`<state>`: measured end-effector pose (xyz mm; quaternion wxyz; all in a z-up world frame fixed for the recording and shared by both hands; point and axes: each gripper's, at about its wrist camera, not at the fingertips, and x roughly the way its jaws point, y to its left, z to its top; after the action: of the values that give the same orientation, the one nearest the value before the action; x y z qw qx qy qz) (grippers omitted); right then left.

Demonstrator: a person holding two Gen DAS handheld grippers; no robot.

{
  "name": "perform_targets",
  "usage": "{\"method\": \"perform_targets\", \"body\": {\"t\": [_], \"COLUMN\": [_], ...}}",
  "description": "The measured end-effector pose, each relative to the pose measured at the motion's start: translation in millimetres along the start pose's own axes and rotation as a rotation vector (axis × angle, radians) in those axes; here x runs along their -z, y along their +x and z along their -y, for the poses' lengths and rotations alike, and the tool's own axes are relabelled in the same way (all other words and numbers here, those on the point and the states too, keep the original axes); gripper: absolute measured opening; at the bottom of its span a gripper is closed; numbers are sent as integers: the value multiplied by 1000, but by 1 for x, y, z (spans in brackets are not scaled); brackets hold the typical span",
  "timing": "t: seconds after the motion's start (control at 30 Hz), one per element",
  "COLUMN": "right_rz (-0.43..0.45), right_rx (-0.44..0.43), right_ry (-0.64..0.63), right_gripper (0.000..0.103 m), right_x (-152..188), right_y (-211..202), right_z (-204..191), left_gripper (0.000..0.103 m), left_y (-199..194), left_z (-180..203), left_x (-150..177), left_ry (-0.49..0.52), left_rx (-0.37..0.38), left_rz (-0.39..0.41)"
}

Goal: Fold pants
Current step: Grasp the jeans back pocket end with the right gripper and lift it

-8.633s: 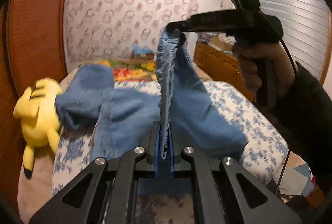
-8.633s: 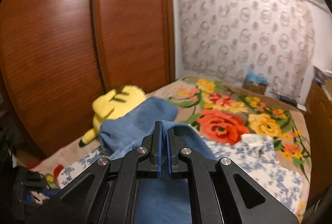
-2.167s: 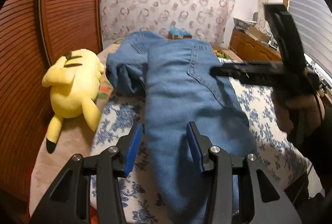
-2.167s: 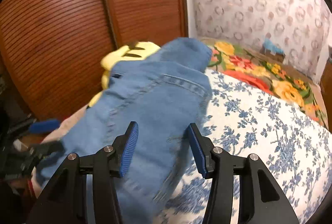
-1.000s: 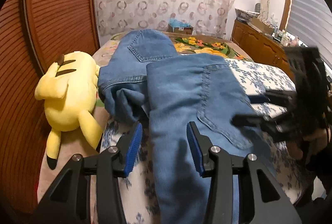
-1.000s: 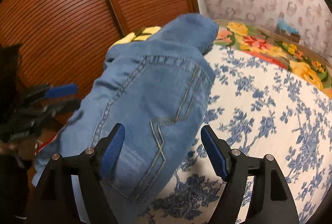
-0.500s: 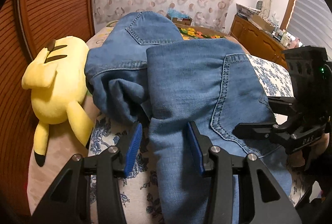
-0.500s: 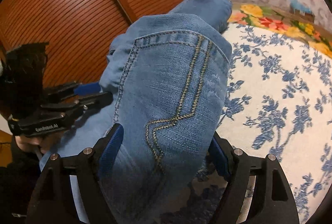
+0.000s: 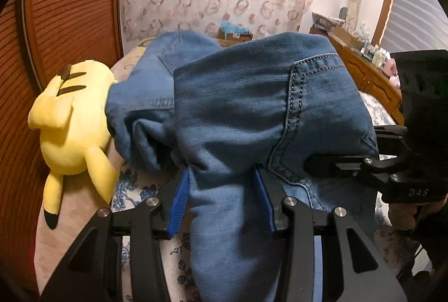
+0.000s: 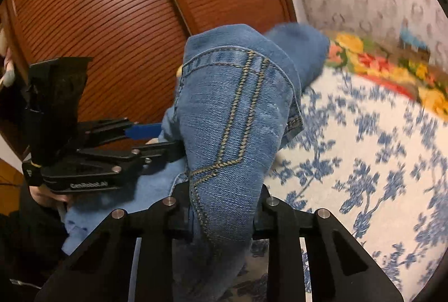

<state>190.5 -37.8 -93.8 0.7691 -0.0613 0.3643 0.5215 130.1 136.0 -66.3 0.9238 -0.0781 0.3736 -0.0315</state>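
Step in hand, I think: getting a new grip on the jeans (image 9: pixel 246 117) for the next fold. The jeans lie in a heap on the bed (image 10: pixel 364 167), near its edge, one part against the yellow plush (image 9: pixel 70 117), the lower part hanging off toward the person.

Left gripper (image 9: pixel 221 198) comes in low and level from the bed edge, jaws apart w/ the denim bunched between the blue pads (image 9: pixel 179 198); not closed yet. Right gripper (image 10: pixel 224 206) comes from the other side, also low, jaws apart around the pocket area; pads mostly hidden by cloth.

Next move probably needs both to close on the fabric, approx. same layer each, then lift together so the fold stays straight.
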Motion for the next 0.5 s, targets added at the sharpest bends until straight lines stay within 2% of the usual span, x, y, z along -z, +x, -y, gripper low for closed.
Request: {"method": "perform_targets", "body": {"t": [0.3, 0.5], "right_rz": [28, 76], "right_rx": [-13, -31], "right_ry": [-117, -208], "right_gripper": [23, 23], "right_x": [-51, -105], "right_y": [-39, -52], "right_z": [-48, -76], "left_gripper": [44, 44], "left_y": [-61, -92], "left_z": [-5, -21], "left_x": [-27, -56], "left_ry": [-34, -63], "left_rx": [21, -15], "left_rz": [163, 275]}}
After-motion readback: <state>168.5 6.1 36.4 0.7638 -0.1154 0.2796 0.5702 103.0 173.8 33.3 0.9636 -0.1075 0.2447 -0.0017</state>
